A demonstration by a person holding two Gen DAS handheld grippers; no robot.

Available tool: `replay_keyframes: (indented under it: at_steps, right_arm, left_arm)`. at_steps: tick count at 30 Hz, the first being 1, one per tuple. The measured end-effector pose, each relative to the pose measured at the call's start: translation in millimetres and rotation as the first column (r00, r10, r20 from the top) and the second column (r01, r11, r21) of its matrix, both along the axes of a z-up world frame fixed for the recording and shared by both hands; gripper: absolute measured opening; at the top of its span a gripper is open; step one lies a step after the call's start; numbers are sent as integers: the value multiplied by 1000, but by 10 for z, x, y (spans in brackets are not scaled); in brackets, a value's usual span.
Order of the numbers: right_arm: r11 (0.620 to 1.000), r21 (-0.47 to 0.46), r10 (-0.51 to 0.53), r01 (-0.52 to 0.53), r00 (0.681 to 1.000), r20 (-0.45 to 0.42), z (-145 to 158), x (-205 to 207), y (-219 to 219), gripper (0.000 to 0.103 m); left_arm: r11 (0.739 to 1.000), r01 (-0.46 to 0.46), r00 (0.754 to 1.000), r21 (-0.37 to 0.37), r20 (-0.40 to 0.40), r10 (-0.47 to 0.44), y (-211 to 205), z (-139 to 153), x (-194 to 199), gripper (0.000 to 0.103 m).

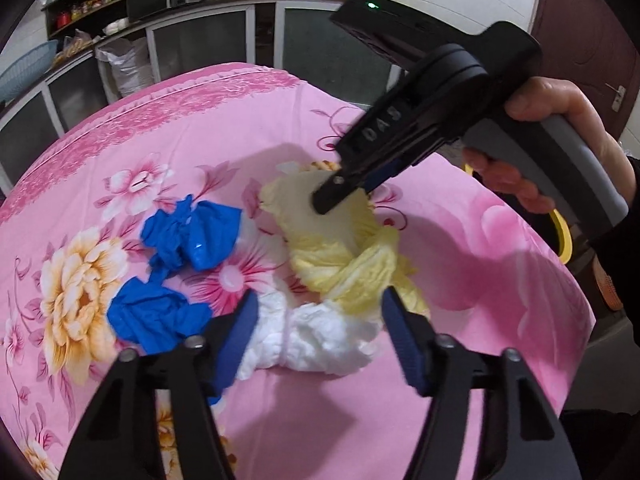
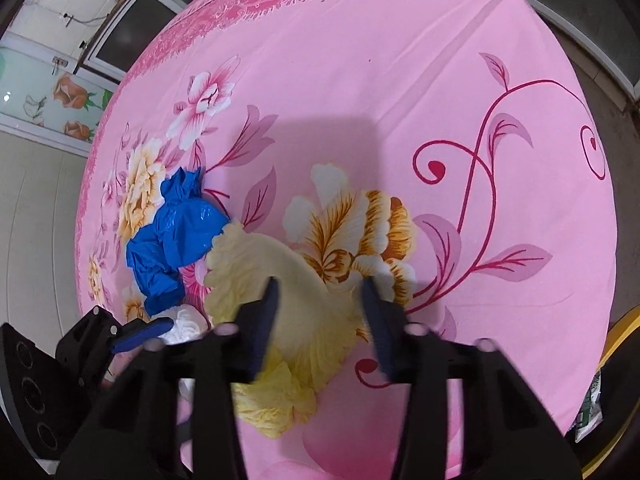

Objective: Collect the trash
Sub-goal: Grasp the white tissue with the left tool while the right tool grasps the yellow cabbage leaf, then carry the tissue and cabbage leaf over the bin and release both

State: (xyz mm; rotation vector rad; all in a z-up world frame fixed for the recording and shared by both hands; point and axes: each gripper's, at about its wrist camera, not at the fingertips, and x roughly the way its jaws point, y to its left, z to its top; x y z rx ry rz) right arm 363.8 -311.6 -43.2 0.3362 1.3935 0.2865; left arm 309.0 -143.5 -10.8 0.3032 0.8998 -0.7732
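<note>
White wad [image 1: 320,336] between left tool [image 1: 316,320] fingers

- The left wrist view looks from behind the left gripper [image 1: 318,320], down and forward across the pink cloth [image 1: 120,128] toward cabinets [image 1: 200,40] at the far wall; it sits close above the white wad [image 1: 320,336].
- The right wrist view looks from behind the right gripper [image 2: 320,304], steeply down at the cloth [image 2: 360,80], close over the yellow wad [image 2: 280,280].
- Both views share the yellow wad [image 1: 340,256], the blue wads [image 1: 192,232] [image 2: 176,232] and the flowered cloth; each shows the other gripper.
</note>
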Motion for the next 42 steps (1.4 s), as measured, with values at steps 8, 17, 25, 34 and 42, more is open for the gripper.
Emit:
replay_keyframes:
  at_steps: [8, 17, 25, 34, 42]
  right_arm:
    - [999, -40, 17, -16, 1000, 22, 52, -53, 146, 8]
    - [999, -31, -9, 12, 998, 70, 300, -240, 34, 6]
    - [999, -14, -36, 39, 990, 138, 631, -444, -116, 6]
    - [998, -4, -54, 55, 989, 139, 667, -542, -216, 6]
    - [998, 3, -60, 60, 989, 137, 645, -545, -285, 6]
  left_arm:
    - [994, -104, 995, -10, -6, 104, 214, -1, 101, 0]
    - [991, -107, 994, -76, 24, 109, 392, 277, -64, 0]
    - [988, -98, 993, -123, 49, 104, 601, 596, -229, 0]
    - [984, 147, 987, 99, 47, -152, 25, 450, -347, 51]
    - [943, 192, 981, 272, -44, -187, -347, -48, -138, 51]
